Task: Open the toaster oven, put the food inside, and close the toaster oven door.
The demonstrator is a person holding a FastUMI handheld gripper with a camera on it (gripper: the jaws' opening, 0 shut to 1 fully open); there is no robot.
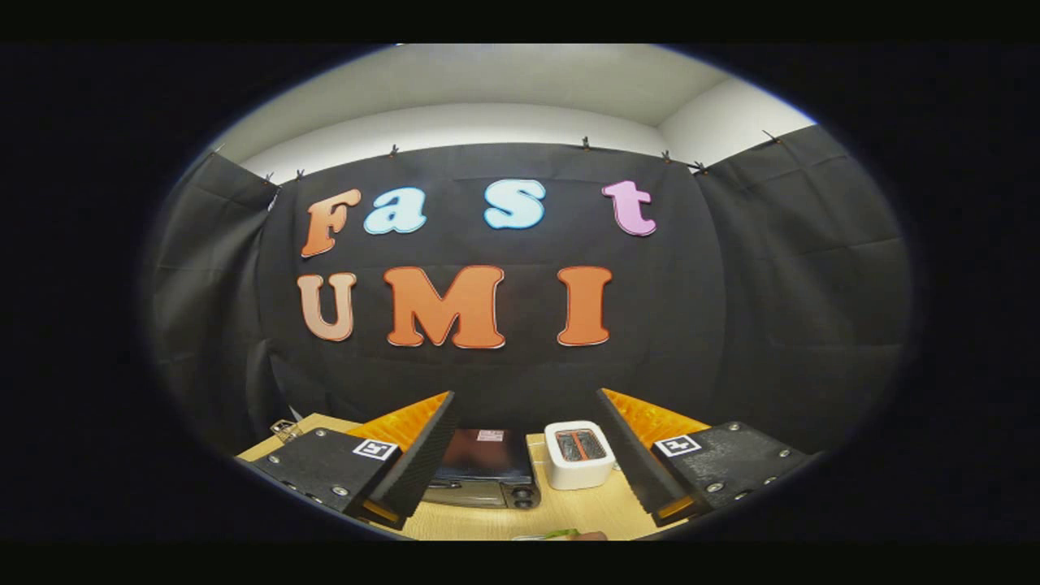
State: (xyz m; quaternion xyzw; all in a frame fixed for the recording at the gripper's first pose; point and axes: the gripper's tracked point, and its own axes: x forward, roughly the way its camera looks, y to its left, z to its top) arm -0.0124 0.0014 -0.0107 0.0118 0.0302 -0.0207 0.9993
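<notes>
My gripper (524, 451) is held high above a wooden table (585, 508), its fingers spread wide apart with nothing between them. Between and beyond the fingers, nearer the left finger (422, 455), a dark toaster oven (485, 471) sits on the table, seen from above; its knobs face me and its door looks closed. A sliver of food with something green (561, 534) peeks in at the table's near edge, below the fingers.
A small white pop-up toaster (578, 453) stands just right of the toaster oven, close to the right finger (630, 459). A small metal object (283, 428) lies at the table's far left corner. Black cloth walls close the booth behind and to both sides.
</notes>
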